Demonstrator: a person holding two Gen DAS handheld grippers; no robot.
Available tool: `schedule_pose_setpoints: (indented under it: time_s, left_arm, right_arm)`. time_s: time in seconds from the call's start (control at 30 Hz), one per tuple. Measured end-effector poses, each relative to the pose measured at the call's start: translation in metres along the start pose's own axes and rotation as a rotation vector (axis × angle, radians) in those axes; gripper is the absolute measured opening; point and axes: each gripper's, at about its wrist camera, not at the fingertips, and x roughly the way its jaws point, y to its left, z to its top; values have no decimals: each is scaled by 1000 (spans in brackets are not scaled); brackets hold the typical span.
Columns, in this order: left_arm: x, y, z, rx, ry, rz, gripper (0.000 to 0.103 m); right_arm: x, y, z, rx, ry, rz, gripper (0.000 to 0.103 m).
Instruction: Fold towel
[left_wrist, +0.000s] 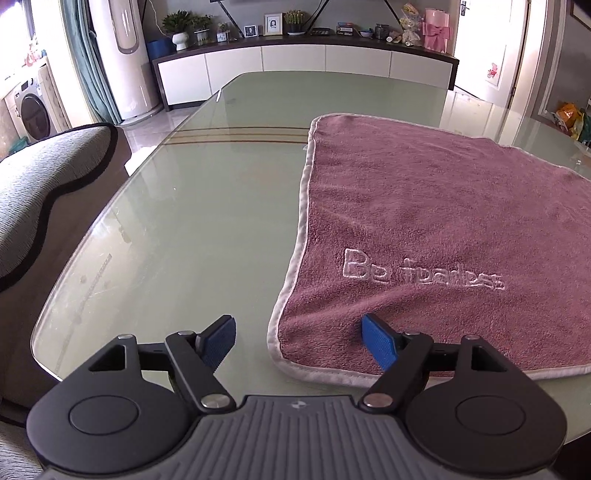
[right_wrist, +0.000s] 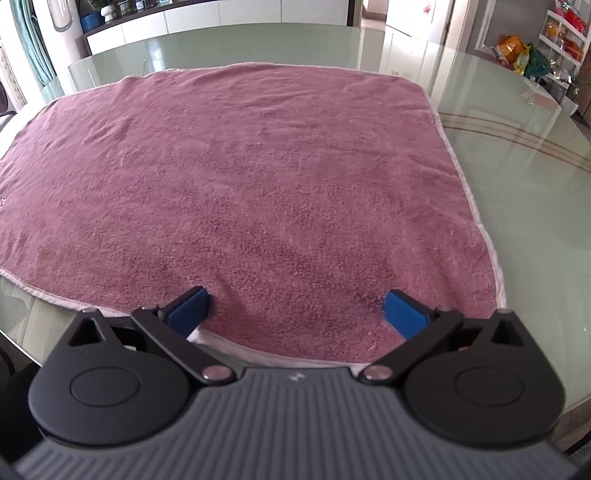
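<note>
A mauve pink towel (left_wrist: 424, 221) with pale piped edging and raised lettering lies spread flat on a glass table (left_wrist: 207, 206). My left gripper (left_wrist: 299, 341) is open above the towel's near left corner, its right finger over the cloth and its left finger over bare glass. In the right wrist view the towel (right_wrist: 258, 177) fills most of the frame. My right gripper (right_wrist: 295, 314) is open low over the towel's near edge, close to its near right corner, both blue pads over the cloth and empty.
A grey upholstered seat (left_wrist: 44, 192) stands along the table's left side. A white sideboard (left_wrist: 303, 70) with plants, frames and a pink box lines the far wall. Shelves with bags (right_wrist: 524, 51) stand at the far right.
</note>
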Motion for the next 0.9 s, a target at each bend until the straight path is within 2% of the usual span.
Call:
schedule_pose_setpoints:
  time_s: [0.2, 0.5, 0.73, 0.9]
  left_arm:
    - [-3, -7, 0, 28, -5, 15, 71]
    - [-14, -23, 4, 47, -21, 6, 70]
    - [-28, -46, 8, 59, -42, -45, 71]
    - [-31, -67, 11, 46, -33, -111, 72]
  right_arm:
    - [0, 0, -1, 0, -3, -1, 103]
    - [-1, -1, -1, 0, -5, -2, 103]
    - [0, -1, -1, -1, -8, -2, 103]
    - [-2, -1, -2, -2, -16, 9, 103]
